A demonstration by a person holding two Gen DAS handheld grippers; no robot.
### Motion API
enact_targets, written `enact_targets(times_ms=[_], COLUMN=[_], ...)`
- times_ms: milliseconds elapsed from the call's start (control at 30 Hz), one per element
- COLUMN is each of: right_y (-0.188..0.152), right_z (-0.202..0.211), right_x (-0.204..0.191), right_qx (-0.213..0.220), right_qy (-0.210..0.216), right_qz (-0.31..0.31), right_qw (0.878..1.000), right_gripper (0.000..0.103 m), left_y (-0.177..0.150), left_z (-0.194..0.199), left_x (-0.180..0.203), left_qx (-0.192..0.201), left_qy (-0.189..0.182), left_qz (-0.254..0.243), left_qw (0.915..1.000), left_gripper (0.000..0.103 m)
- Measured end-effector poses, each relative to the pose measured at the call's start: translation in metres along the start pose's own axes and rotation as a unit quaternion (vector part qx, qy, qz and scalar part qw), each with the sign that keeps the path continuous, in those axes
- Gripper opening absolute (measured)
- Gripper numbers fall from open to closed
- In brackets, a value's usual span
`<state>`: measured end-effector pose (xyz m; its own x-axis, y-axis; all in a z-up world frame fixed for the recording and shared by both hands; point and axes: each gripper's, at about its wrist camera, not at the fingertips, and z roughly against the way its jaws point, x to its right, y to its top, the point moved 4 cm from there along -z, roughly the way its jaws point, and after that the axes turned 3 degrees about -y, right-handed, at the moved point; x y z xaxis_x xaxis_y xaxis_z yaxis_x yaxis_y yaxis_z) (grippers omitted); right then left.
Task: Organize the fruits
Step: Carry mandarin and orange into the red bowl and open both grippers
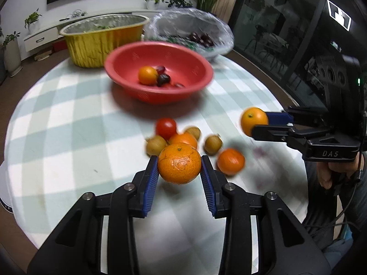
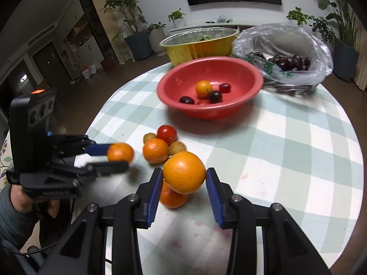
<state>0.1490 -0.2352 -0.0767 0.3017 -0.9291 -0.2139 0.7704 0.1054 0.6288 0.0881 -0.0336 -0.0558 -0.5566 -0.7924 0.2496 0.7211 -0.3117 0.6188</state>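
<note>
My left gripper [image 1: 179, 168] is shut on a rough-skinned orange [image 1: 179, 163], held above the table near the loose fruit pile. It also shows in the right wrist view [image 2: 119, 158] with that orange [image 2: 120, 152]. My right gripper [image 2: 184, 178] is shut on a smooth orange [image 2: 184, 175], also lifted; it shows in the left wrist view [image 1: 259, 123] with its orange [image 1: 253, 121]. A red bowl [image 1: 128, 57] [image 2: 240, 68] further back holds a small orange [image 2: 203, 88] and dark grapes. A tomato [image 2: 167, 133], two oranges [image 2: 155, 150] and small brown fruits [image 1: 213, 144] lie on the checked tablecloth.
A gold foil tub [image 1: 103, 43] [image 2: 199, 45] stands behind the red bowl. A clear plastic bag [image 2: 298, 45] [image 1: 190, 23] of dark cherries sits at the back right. The round table's edge [image 2: 344, 229] curves close on the right. Plants and a TV stand lie beyond.
</note>
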Motion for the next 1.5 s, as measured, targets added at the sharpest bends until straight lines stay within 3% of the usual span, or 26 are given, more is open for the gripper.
enact_targets(times_ms=[300, 600, 800, 1167, 1267, 1333, 1500], right_y=[0.038, 0.098, 0.118, 0.119, 0.118, 0.118, 0.119], right_z=[0.009, -0.028, -0.069, -0.105, -0.109, -0.110, -0.110], right_x=[0.027, 0.038, 0.037, 0.037, 0.037, 0.037, 0.037], right_qx=[0.015, 0.002, -0.030, -0.062, -0.066, -0.063, -0.062], right_qy=[-0.041, -0.074, -0.100, -0.119, -0.121, -0.126, -0.125], right_qz=[0.009, 0.041, 0.082, 0.105, 0.108, 0.109, 0.110], right_qw=[0.999, 0.996, 0.991, 0.985, 0.985, 0.984, 0.984], right_gripper=[0.041, 0.041, 0.041, 0.041, 0.041, 0.042, 0.042], left_y=[0.066, 0.132, 0.140, 0.137, 0.138, 0.138, 0.137], left_z=[0.006, -0.052, -0.095, -0.126, -0.126, -0.125, -0.120], left_x=[-0.035, -0.042, -0.046, -0.046, -0.044, -0.045, -0.043], left_qx=[0.022, -0.015, -0.043, -0.057, -0.053, -0.051, -0.045], left_qy=[0.027, 0.045, 0.049, 0.056, 0.063, 0.071, 0.068], left_qz=[-0.008, -0.048, -0.051, -0.063, -0.069, -0.072, -0.073], left_qw=[0.9993, 0.9977, 0.9965, 0.9949, 0.9942, 0.9936, 0.9941], left_gripper=[0.034, 0.034, 0.034, 0.036, 0.047, 0.064, 0.064])
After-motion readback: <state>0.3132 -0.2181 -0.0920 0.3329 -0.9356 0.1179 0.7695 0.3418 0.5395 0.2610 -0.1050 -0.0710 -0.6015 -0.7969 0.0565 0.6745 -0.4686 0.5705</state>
